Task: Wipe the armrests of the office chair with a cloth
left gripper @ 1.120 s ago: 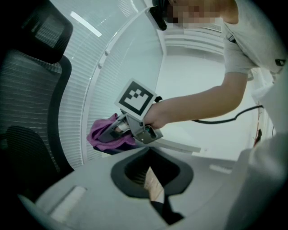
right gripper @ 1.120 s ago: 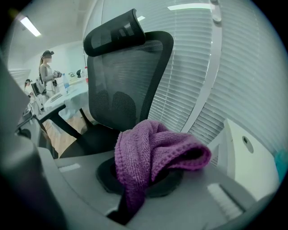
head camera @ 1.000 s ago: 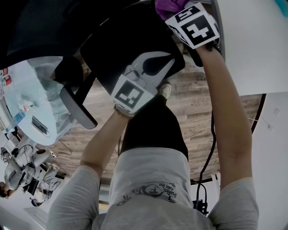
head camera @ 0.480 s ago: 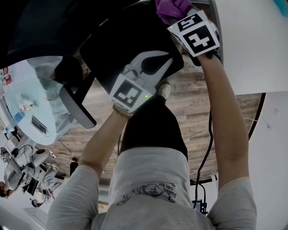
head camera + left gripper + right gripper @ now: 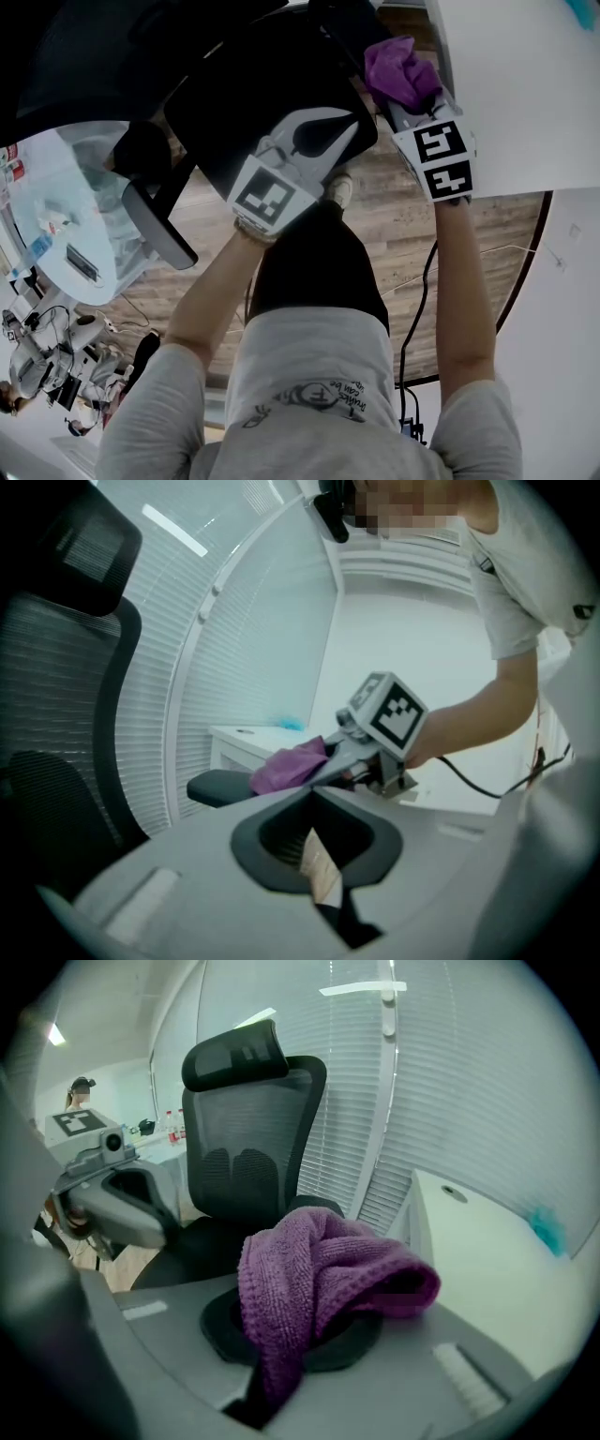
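Observation:
The black office chair fills the top of the head view, its seat (image 5: 267,94) in the middle. My right gripper (image 5: 405,101) is shut on a crumpled purple cloth (image 5: 401,73), which lies against the chair's right armrest (image 5: 349,26). In the left gripper view the cloth (image 5: 291,766) rests on the near end of that armrest pad (image 5: 217,787). It bulges out of the jaws in the right gripper view, cloth (image 5: 319,1274). My left gripper (image 5: 360,123) hangs over the seat's front, shut and holding nothing. The other armrest (image 5: 157,225) is at the left.
A white desk (image 5: 525,84) stands close on the right of the chair, and its edge runs beside the armrest. The mesh backrest (image 5: 248,1138) rises behind. A round glass table (image 5: 66,206) sits at the left on the wood floor (image 5: 403,234). My legs are below the seat.
My right gripper has drawn the cloth back toward me along the right armrest, lower in the head view. The left gripper has stayed where it was.

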A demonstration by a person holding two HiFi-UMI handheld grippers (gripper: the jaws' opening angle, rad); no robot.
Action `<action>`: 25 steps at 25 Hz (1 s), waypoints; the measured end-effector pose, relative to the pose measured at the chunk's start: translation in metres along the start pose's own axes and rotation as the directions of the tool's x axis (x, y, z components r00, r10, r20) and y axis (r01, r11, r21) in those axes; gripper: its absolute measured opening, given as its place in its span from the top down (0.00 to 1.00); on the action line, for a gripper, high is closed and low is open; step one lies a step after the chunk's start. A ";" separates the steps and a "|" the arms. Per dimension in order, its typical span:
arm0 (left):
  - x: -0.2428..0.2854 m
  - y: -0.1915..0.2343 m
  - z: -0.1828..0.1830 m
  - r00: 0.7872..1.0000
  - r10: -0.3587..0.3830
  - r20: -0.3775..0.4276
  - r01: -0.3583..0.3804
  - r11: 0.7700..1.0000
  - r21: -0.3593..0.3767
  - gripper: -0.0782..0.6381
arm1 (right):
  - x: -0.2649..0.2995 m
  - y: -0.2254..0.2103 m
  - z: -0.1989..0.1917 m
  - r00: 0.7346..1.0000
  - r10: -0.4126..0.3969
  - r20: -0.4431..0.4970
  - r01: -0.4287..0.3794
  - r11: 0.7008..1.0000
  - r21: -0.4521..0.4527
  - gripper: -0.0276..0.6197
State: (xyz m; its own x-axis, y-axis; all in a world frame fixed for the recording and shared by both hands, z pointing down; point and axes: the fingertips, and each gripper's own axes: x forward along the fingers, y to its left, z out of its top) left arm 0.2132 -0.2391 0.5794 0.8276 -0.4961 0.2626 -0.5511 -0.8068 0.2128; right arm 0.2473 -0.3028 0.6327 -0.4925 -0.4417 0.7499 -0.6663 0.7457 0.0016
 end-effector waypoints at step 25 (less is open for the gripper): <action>-0.013 -0.030 0.070 0.998 -0.002 0.059 0.000 0.999 0.040 0.89 | -0.112 0.021 -0.007 0.972 -0.135 0.192 0.115 0.987 0.110 0.91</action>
State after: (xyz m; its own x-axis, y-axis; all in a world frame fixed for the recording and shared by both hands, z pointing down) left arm 0.2262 -0.2308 0.5034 0.8336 -0.5124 0.2061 -0.5467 -0.8188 0.1753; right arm 0.2922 -0.2347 0.5532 -0.4966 -0.6258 0.6014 -0.7759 0.6307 0.0156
